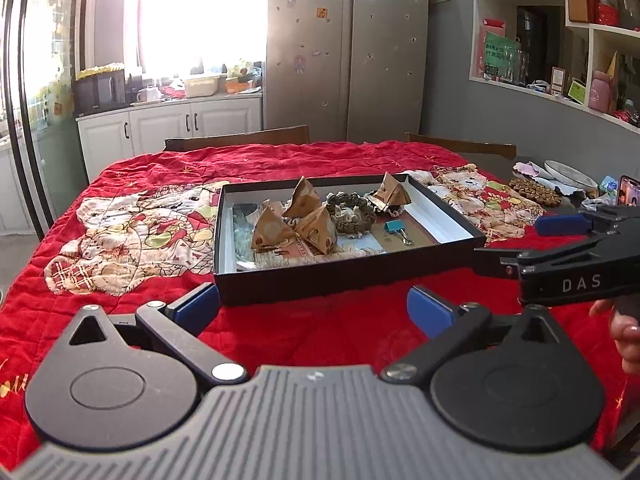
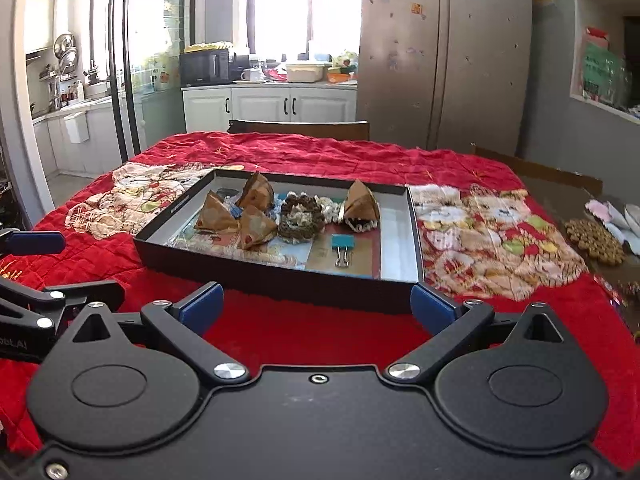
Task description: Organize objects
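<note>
A shallow black box [image 1: 340, 276] [image 2: 280, 276] stands on the red quilt. It holds several brown paper pyramid packets [image 1: 276, 232] [image 2: 256, 226], brown crocheted pieces [image 1: 352, 216] [image 2: 302, 216] and a teal binder clip [image 1: 394, 229] [image 2: 343, 245]. My left gripper [image 1: 312, 306] is open and empty just in front of the box. My right gripper [image 2: 316, 304] is open and empty at the box's near edge; it also shows in the left wrist view [image 1: 532, 244], right of the box.
The red quilt [image 1: 132, 200] [image 2: 500, 232] covers the table. At the table's right edge lie a round beaded mat [image 1: 536, 190] [image 2: 596, 240], a plate [image 1: 568, 170] and a phone [image 1: 630, 192]. Chair backs [image 1: 236, 142] stand behind the table.
</note>
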`<act>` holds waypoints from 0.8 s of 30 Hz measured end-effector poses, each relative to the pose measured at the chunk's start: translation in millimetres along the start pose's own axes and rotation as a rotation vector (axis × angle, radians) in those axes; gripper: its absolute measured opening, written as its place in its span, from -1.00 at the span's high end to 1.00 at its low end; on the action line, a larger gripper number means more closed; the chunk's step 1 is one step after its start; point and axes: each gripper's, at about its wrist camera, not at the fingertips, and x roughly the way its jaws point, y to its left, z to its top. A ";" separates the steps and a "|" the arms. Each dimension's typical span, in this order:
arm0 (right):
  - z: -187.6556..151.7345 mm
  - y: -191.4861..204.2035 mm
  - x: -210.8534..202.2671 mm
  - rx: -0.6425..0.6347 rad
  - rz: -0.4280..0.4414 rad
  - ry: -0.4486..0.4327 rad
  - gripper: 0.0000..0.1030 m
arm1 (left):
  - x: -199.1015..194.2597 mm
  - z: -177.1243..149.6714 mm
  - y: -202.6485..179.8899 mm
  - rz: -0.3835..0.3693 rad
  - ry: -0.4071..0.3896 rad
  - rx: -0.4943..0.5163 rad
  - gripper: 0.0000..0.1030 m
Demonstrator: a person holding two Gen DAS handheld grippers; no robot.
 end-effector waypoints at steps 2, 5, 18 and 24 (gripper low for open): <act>-3.7 -0.3 -2.8 0.014 0.001 0.008 -0.95 | -2.8 -1.6 -1.9 0.000 -0.002 0.000 -1.00; -9.7 -0.2 -7.3 0.038 -0.008 0.019 -0.96 | -4.4 -3.3 -4.0 0.002 -0.002 -0.002 -1.00; -23.9 -4.4 -18.5 0.082 -0.028 0.046 -0.97 | -3.3 -8.4 -6.2 0.005 0.019 -0.019 -1.00; -23.5 0.4 -22.2 0.070 -0.019 0.038 -1.00 | -4.5 -9.2 -7.7 0.001 0.018 -0.018 -1.00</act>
